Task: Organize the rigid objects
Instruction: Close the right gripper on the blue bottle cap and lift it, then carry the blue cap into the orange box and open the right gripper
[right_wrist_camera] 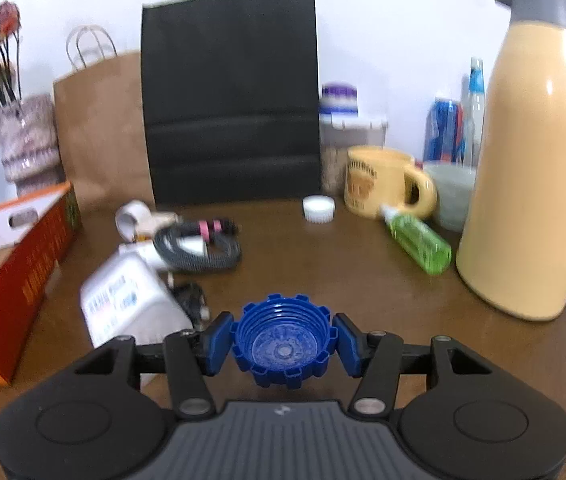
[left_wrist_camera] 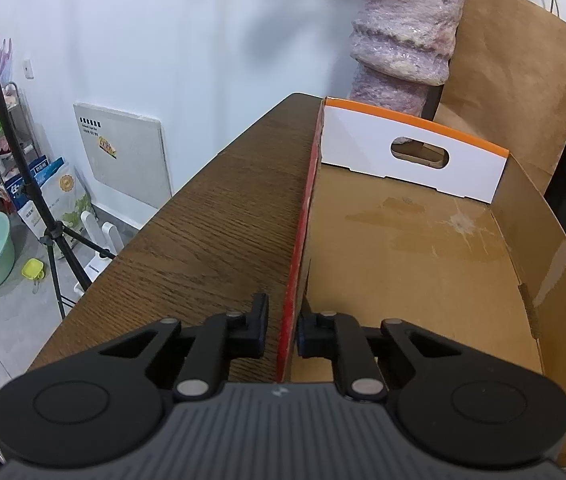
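Box (left_wrist_camera: 423, 264) is lying open on the tabletop (left_wrist_camera: 211, 232) with nothing in it as far as the left view shows, so the sorting is judged to be only beginning. The left gripper (left_wrist_camera: 281, 330) is pinching the box's red side wall, its fingers (left_wrist_camera: 261, 330) standing narrow on either side of the cardboard. The right gripper (right_wrist_camera: 283, 344) is gripping a blue cap (right_wrist_camera: 285, 340) between its fingers (right_wrist_camera: 217, 344), which are sitting at about half width, low over the tabletop and well apart from the box. The cap is facing open side toward the camera, showing thread rings inside and a notched rim. Waiting loose on the tabletop are a white cap (right_wrist_camera: 319, 208), a green bottle (right_wrist_camera: 419, 242), a cable coil (right_wrist_camera: 199, 250) and a white pack (right_wrist_camera: 131, 300).
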`<move>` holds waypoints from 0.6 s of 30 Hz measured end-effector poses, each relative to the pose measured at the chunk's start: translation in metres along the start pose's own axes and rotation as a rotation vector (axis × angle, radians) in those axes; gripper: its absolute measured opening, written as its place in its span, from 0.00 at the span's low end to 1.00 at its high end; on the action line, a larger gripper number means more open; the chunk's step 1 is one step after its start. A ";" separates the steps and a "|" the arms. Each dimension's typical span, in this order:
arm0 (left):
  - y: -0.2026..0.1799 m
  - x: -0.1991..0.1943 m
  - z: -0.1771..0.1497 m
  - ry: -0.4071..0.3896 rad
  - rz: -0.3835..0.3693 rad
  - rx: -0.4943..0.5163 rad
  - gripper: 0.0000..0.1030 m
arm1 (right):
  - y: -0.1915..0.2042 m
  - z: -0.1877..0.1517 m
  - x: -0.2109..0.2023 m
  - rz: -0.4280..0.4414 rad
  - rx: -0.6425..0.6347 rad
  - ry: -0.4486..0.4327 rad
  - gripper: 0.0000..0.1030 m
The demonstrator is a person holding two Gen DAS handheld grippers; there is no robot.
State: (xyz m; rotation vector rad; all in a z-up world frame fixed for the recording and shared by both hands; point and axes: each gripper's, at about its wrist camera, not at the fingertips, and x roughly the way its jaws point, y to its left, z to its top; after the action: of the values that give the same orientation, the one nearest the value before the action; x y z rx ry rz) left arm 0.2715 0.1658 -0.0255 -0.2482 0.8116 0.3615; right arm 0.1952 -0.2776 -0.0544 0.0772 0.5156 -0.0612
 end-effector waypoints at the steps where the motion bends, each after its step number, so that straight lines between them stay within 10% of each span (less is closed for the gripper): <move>1: 0.000 0.000 0.000 0.000 -0.001 0.001 0.13 | 0.003 0.004 -0.002 0.005 -0.003 -0.019 0.52; 18: -0.003 -0.001 -0.002 -0.005 -0.005 0.020 0.08 | 0.124 0.072 0.024 0.247 -0.092 -0.139 0.52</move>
State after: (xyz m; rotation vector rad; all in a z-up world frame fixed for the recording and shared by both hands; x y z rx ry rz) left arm 0.2711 0.1623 -0.0261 -0.2310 0.8088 0.3491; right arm 0.2606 -0.1612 0.0034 0.0457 0.3660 0.1976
